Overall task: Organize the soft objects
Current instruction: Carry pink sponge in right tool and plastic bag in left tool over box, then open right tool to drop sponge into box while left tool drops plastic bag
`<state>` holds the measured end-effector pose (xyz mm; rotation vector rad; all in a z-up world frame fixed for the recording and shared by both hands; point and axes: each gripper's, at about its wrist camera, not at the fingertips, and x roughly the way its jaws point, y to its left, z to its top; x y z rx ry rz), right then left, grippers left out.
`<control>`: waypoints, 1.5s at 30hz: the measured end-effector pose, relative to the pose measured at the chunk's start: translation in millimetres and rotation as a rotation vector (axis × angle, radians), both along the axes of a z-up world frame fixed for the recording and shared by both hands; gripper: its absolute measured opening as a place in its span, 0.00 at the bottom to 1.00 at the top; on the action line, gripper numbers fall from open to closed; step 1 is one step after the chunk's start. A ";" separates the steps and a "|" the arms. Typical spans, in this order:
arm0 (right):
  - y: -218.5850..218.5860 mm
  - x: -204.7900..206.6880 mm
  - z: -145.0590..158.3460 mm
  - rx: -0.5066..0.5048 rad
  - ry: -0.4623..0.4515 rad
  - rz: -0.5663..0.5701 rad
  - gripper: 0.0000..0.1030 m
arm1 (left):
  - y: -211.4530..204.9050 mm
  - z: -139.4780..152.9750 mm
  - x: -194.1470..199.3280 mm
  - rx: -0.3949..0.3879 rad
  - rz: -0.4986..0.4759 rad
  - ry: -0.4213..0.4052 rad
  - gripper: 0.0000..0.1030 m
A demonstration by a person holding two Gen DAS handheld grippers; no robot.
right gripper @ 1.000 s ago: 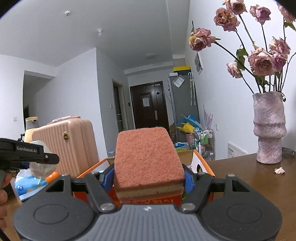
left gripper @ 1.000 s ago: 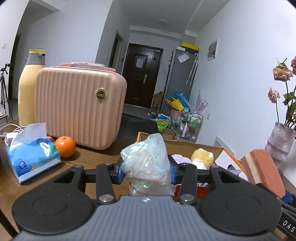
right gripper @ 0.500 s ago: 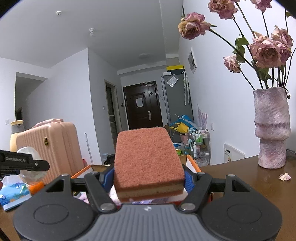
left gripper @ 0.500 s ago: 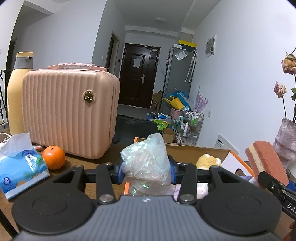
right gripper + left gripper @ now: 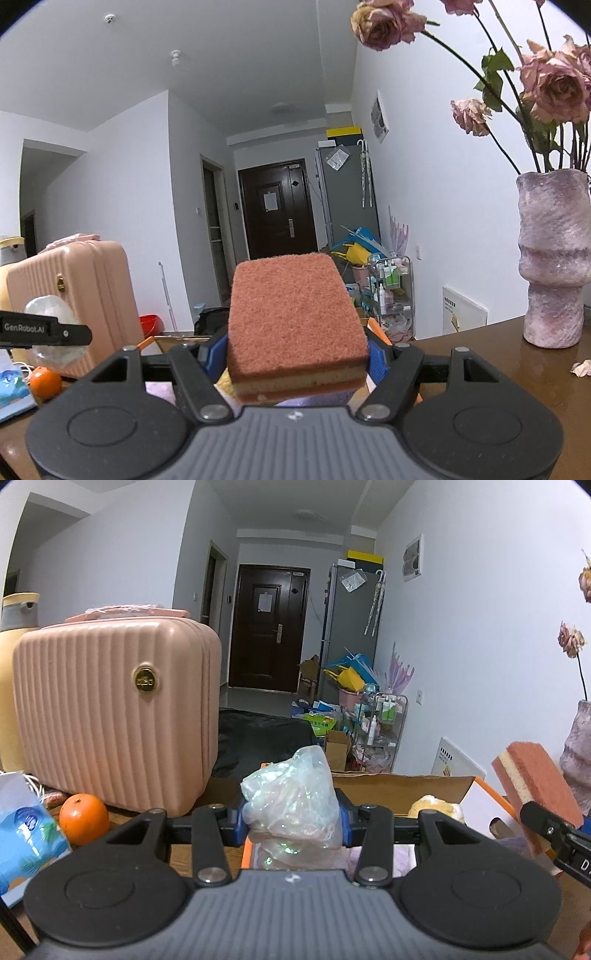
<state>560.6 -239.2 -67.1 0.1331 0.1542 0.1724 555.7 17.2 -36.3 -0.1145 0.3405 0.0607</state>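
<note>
My left gripper (image 5: 291, 821) is shut on a crumpled clear plastic bag (image 5: 293, 805), held just above the near edge of an open cardboard box (image 5: 399, 792) with orange flaps. A yellow fluffy item (image 5: 436, 806) lies inside the box. My right gripper (image 5: 297, 356) is shut on a rust-red scouring sponge (image 5: 295, 321) with a yellow foam layer, over the same box (image 5: 166, 339). In the left wrist view that sponge (image 5: 535, 794) shows at the right, above the box's far side. The right wrist view catches the bag (image 5: 51, 334) at the left.
A pink ribbed case (image 5: 110, 712) stands on the wooden table at the left, with an orange (image 5: 83, 818) and a blue tissue pack (image 5: 26, 836) in front. A purple vase (image 5: 554, 258) of dried roses stands at the right. A yellow bottle (image 5: 14, 642) is behind the case.
Both grippers have slid sideways toward the box with their loads still held. The case, orange and tissue pack have drifted left in the left wrist view; the box now lies under both grippers.
</note>
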 end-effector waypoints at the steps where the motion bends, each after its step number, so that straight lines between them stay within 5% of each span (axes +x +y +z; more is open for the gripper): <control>1: 0.2 4.0 -0.4 -0.003 0.004 -0.001 0.68 | -0.3 -0.4 3.3 0.004 -0.003 0.001 0.43; 18: 13.2 43.5 -12.8 -0.055 0.079 -0.010 0.68 | -15.1 -16.9 45.1 0.067 -0.065 0.061 0.46; 23: 10.0 47.7 -18.9 -0.046 0.118 -0.029 0.74 | -17.5 -24.5 47.6 0.065 -0.086 0.095 0.92; 26: 3.3 47.5 -19.5 -0.011 0.128 -0.033 0.92 | -16.3 -23.7 42.1 0.067 -0.067 0.067 1.00; 29: 0.2 45.3 -20.1 0.011 0.119 -0.038 1.00 | -14.6 -21.9 36.7 0.059 -0.069 0.043 1.00; 36: -2.6 42.1 -19.4 0.022 0.093 -0.043 1.00 | -23.3 -24.5 35.9 0.107 -0.049 0.040 1.00; 45: -2.0 38.3 -19.0 0.022 0.075 -0.035 1.00 | -17.1 -26.4 39.2 0.077 -0.031 0.045 1.00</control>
